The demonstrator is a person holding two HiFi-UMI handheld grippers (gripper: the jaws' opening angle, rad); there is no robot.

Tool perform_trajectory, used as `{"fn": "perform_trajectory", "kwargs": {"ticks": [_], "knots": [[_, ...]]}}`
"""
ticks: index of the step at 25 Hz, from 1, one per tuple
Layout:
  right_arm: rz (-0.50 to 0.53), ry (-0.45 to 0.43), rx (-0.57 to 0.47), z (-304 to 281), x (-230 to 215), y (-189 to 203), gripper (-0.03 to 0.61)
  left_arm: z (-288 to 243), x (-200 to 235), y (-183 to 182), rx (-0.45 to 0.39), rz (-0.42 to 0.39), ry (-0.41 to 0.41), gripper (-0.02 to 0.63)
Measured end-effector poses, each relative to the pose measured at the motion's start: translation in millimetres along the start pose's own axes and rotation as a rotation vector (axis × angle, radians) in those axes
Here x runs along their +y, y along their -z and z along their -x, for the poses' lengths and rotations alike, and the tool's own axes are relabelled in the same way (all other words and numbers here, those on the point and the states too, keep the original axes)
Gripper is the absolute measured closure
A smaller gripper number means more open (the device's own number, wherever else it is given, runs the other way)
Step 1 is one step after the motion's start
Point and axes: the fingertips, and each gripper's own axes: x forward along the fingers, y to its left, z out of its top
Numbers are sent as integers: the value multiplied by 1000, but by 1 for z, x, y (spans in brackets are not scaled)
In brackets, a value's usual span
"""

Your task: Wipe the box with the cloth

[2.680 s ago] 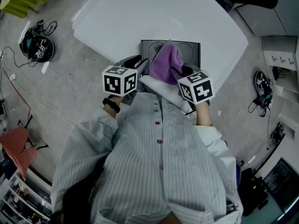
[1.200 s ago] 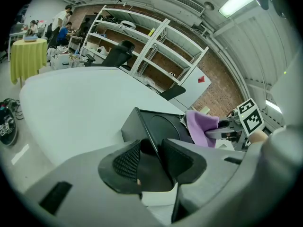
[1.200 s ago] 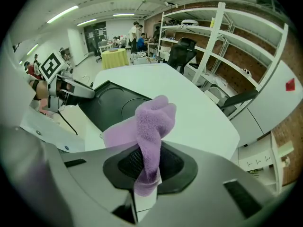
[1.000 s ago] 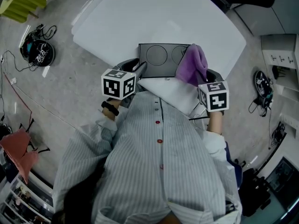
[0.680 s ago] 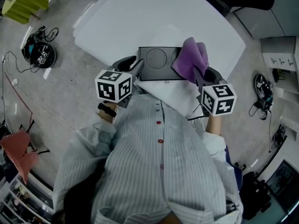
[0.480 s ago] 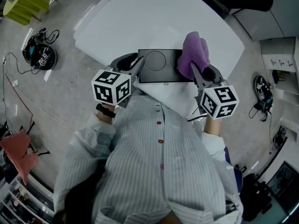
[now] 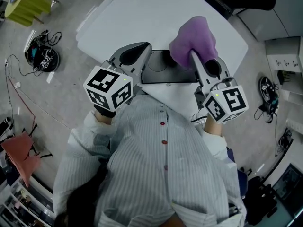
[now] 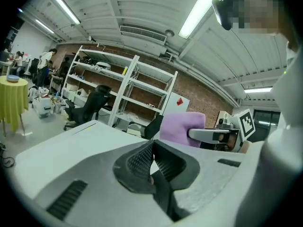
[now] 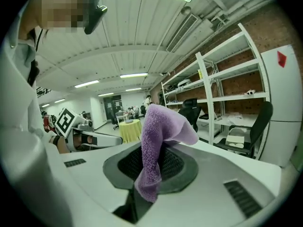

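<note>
The dark flat box (image 7: 158, 71) lies on the white table (image 7: 142, 13), partly hidden behind both raised grippers. My right gripper (image 7: 193, 56) is held up above the box's right end, shut on the purple cloth (image 7: 193, 39). In the right gripper view the cloth (image 9: 156, 141) stands up out of the closed jaws and droops over them. My left gripper (image 7: 144, 48) hangs above the box's left end. Its jaws have just been closing and now meet in the left gripper view (image 8: 152, 148) with nothing between them. Both grippers point nearly level, away from the box.
A striped shirt fills the lower half of the head view. Cables and a round black device (image 7: 41, 51) lie on the floor at left. Metal shelves (image 8: 118, 93), an office chair (image 8: 90, 105) and a yellow-covered round table (image 8: 12, 98) stand in the room beyond.
Both grippers have risen off the box toward the camera. The cloth went up with the right gripper and no longer rests on the box. The left jaws went from wide open to closed.
</note>
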Motion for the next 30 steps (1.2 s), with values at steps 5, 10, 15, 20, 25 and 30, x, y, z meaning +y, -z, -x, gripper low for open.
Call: {"fn": "perform_trajectory", "kwargs": {"ticks": [5,10,15,20,25,30], "knots": [[58,12,3,6,6,-4,520,-2,-19,-12,-8,-75,38,603],[65,22,4,10,4,-4,520,-3,-25,-14,-2,-133,50,603],[54,10,-8,14,6,-7,520,-5,-28,-14,14,-148,57,604],[65,6,-1,10,11,-7,520,-3,-30,-14,37,-166,78,603],[65,4,5,9,12,-2,520,-3,-32,-14,62,-197,94,603],[62,14,17,6,13,1,522,-1,-31,-13,76,-205,107,603]]}}
